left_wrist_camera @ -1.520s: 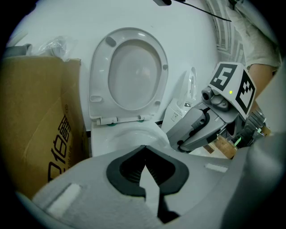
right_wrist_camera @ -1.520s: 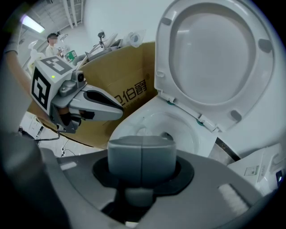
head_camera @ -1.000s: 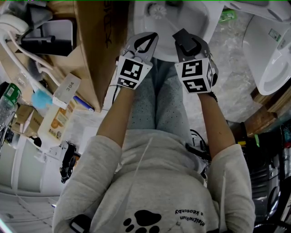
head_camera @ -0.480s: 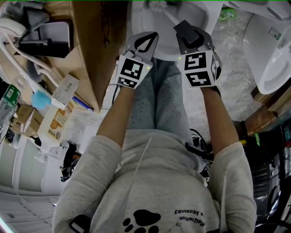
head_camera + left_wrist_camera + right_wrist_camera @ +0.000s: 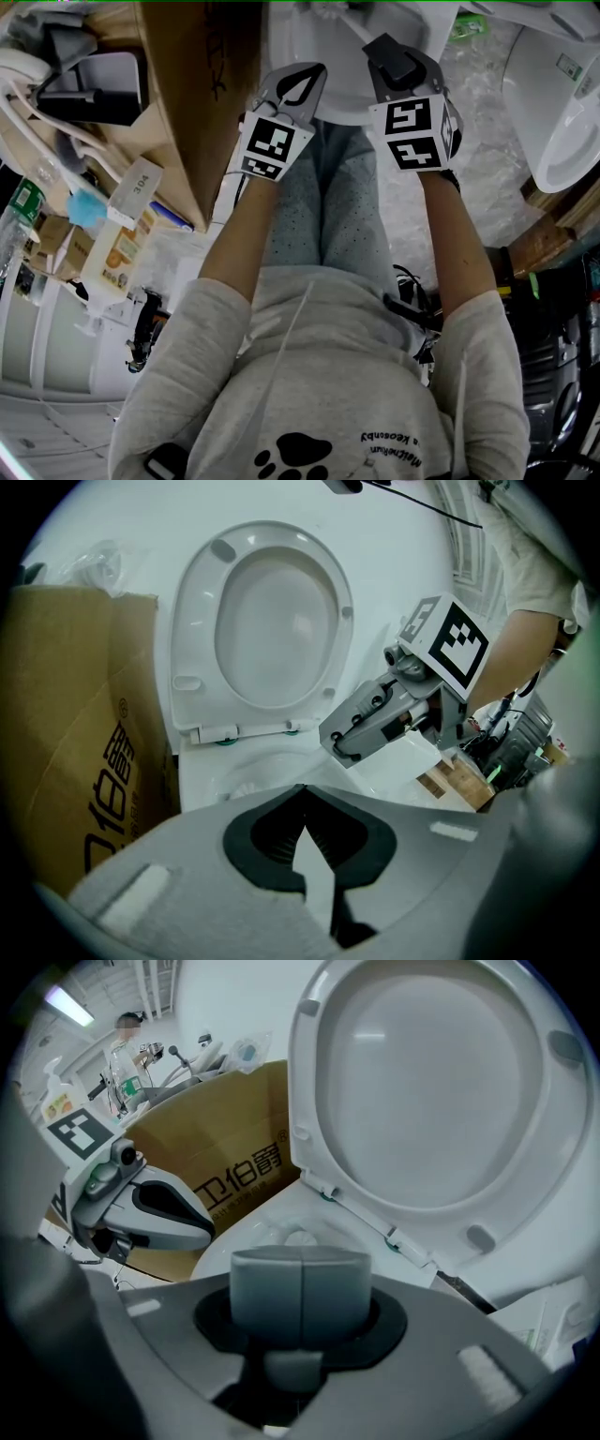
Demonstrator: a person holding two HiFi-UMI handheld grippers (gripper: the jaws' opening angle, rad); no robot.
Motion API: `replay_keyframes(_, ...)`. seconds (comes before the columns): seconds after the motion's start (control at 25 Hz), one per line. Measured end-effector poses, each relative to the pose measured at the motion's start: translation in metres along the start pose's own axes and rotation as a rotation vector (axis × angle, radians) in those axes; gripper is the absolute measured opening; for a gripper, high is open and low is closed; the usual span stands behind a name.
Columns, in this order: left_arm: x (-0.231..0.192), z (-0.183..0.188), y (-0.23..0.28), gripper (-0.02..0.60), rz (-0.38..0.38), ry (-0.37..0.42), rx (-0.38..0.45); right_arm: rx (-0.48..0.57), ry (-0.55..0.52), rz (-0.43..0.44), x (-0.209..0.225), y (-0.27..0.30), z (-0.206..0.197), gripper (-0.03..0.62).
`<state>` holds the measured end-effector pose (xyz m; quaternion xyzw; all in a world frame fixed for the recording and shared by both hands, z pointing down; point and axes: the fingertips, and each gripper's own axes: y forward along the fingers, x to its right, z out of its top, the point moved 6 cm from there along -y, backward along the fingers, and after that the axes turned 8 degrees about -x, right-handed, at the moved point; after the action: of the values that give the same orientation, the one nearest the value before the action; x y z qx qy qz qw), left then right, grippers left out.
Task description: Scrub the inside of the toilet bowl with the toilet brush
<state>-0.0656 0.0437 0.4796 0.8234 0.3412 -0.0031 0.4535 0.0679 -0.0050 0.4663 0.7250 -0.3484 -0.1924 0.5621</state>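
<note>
1. A cardboard box point(image 5: 192, 84) is seen at the left, standing just beside the toilet.
2. The left gripper point(image 5: 302, 794) is held over the near left rim, its jaws brought together on nothing; no part in the scrubbing is taken by it.
3. The toilet bowl point(image 5: 309, 61) is shown at the far centre, with the seat point(image 5: 441, 1082) raised upright behind it. The toilet brush point(image 5: 302, 1238) is placed inside the bowl, its white head seen low in the basin just beyond the right jaws.
4. The right gripper point(image 5: 300, 1288) is held over the near right rim, and its jaws are clamped on the handle of the brush, which is run from the gripper down into the bowl.
5. A second toilet point(image 5: 562, 103) is seen well apart at the far right and is not involved.
6. The scrubbing step itself is judged to be in hand, the brush being gripped and already in the basin. Sweeping strokes round the inner wall and under the rim are called for next, with the grip kept firm so that the handle is not twisted loose.
</note>
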Motion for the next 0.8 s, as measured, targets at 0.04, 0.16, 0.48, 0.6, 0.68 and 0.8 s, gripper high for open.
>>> replay_keyframes(0.04,0.000,0.000,0.001,-0.003,-0.002,0.001,-0.001,0.004,0.005,-0.002,0.003,0.000,0.000,0.150)
replay_keyframes(0.16,0.002,0.001,0.003,-0.003,-0.009,0.000,0.000,0.003,0.032,-0.017,0.014,0.001,-0.003,0.150)
replay_keyframes(0.48,0.002,-0.001,0.002,-0.003,-0.016,0.001,0.001,-0.001,0.037,-0.044,0.024,0.003,-0.006,0.150)
replay_keyframes(0.6,0.002,-0.002,0.002,-0.003,-0.017,-0.001,0.001,-0.004,0.042,-0.052,0.025,0.003,-0.007,0.150)
replay_keyframes(0.68,0.002,-0.002,0.003,-0.003,-0.019,-0.001,0.003,-0.006,0.048,-0.058,0.026,0.003,-0.008,0.150)
replay_keyframes(0.8,0.003,0.000,0.004,-0.003,-0.021,-0.003,0.008,-0.010,0.057,-0.068,0.028,0.003,-0.010,0.150)
